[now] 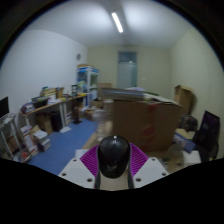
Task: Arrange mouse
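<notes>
Cluttered office/storeroom: desks (45, 108), shelving (88, 80), cardboard boxes (145, 120), ceiling strip light (118, 22).

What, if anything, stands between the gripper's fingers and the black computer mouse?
Nothing visible. The black computer mouse already sits between the gripper's purple pads, held up off any surface. The big cardboard boxes and cluttered desk lie well beyond it. Where the mouse should go is not visible.

Gripper (113, 165) raised high, level, facing the far wall; fingers closed on a dark mouse (114, 156), purple pads (91, 161) pressing left and right.
</notes>
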The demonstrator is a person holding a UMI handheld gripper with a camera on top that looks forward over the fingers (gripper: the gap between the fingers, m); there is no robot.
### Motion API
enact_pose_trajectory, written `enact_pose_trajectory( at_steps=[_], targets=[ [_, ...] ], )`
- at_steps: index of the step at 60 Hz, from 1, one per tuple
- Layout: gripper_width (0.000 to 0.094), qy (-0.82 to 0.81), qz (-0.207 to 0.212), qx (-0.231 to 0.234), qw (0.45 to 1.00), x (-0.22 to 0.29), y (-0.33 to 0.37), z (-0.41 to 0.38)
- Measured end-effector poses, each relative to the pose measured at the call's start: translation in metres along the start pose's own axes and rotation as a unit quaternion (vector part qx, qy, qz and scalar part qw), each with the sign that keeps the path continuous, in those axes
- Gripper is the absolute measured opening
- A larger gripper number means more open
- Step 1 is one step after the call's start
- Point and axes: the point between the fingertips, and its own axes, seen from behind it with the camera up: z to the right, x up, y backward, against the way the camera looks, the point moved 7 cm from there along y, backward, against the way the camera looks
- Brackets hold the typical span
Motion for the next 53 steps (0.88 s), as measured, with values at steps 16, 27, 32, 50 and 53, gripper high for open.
enact_pose_trajectory(
  at_steps=[16, 27, 32, 50, 53],
  targets=[
    [0.0371, -0.043, -0.146, -0.099, 0.983, -0.14, -0.034, 0.196],
    [0.0422, -0.062, -0.199, -0.082, 0.975, -0.216, -0.05, 0.205],
    [0.0533, -0.062, -0.199, -0.078, 0.975, -0.215, -0.051, 0.206],
    [0.0836, -0.136, -0.199, -0.064, 0.968, -0.177, 0.029, 0.196],
    [0.0838, -0.147, -0.192, -0.061, 0.968, -0.168, 0.058, 0.194]
  ],
)
